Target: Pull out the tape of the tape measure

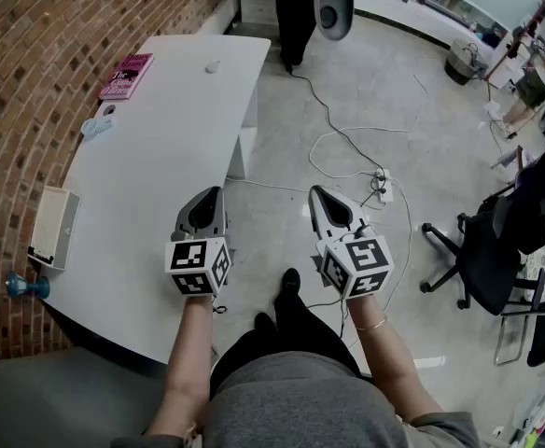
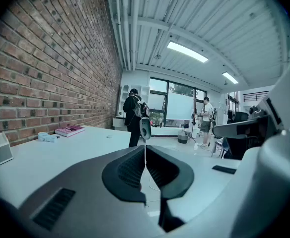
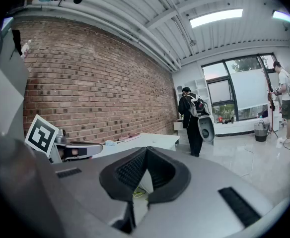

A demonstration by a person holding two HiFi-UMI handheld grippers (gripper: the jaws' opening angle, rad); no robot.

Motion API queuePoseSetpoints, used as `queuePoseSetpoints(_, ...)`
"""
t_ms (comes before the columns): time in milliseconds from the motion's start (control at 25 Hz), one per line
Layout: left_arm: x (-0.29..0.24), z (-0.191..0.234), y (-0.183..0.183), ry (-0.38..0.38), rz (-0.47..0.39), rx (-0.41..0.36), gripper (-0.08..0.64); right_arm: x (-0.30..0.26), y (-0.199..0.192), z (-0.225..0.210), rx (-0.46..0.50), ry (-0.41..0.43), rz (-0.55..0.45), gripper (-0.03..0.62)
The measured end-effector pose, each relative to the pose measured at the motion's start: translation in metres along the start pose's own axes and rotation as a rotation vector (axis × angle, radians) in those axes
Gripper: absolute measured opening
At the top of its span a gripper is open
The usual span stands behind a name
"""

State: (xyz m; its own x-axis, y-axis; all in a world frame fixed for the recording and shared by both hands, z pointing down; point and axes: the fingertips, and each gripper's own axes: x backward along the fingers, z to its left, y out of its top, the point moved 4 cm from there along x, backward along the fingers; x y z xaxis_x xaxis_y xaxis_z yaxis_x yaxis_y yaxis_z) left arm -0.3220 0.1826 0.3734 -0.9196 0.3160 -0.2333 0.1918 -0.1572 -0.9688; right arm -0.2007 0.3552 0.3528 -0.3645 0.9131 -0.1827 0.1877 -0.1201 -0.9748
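I cannot make out a tape measure in any view. My left gripper (image 1: pixel 212 194) is shut with nothing in it and hovers level over the near right edge of the white table (image 1: pixel 160 157). In the left gripper view its jaws (image 2: pixel 145 148) meet at the tips. My right gripper (image 1: pixel 315 192) is also shut and empty, held over the floor to the right of the table. Its closed tips (image 3: pixel 146 150) show in the right gripper view. A small pale blue object (image 1: pixel 95 127) lies near the brick wall, too small to identify.
A pink book (image 1: pixel 127 75) and a small white object (image 1: pixel 213 65) lie at the table's far end. A white box (image 1: pixel 53 227) stands at its near left. Cables (image 1: pixel 347 138) and a power strip (image 1: pixel 382 187) cross the floor. A black office chair (image 1: pixel 482 250) is at right. A person (image 1: pixel 296 7) stands beyond the table.
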Motion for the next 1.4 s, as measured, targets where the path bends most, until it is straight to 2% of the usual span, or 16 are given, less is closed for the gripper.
queuePoseSetpoints(240,-0.035,-0.001,0.010,0.017,-0.020,0.010,0.028,-0.019,0.005,-0.034,-0.009,0.012,0.009,0.002)
queuePoseSetpoints(560,-0.080,0.007,0.020,0.061,0.009,0.028,0.032,-0.048,0.020,-0.078,-0.021,0.034,-0.018,0.004)
queuePoseSetpoints(840,-0.110,0.010,0.026,0.115,0.036,0.018,0.128,-0.071,0.023,-0.113,-0.061,0.085,-0.004,0.031)
queuePoseSetpoints(1120,-0.131,0.022,0.031,0.150,0.051,0.006,0.175,-0.094,0.022,-0.131,-0.093,0.116,0.010,0.062)
queuePoseSetpoints(1400,-0.166,0.053,0.031,0.173,0.081,0.004,0.202,-0.135,0.021,-0.140,-0.106,0.132,0.036,0.075)
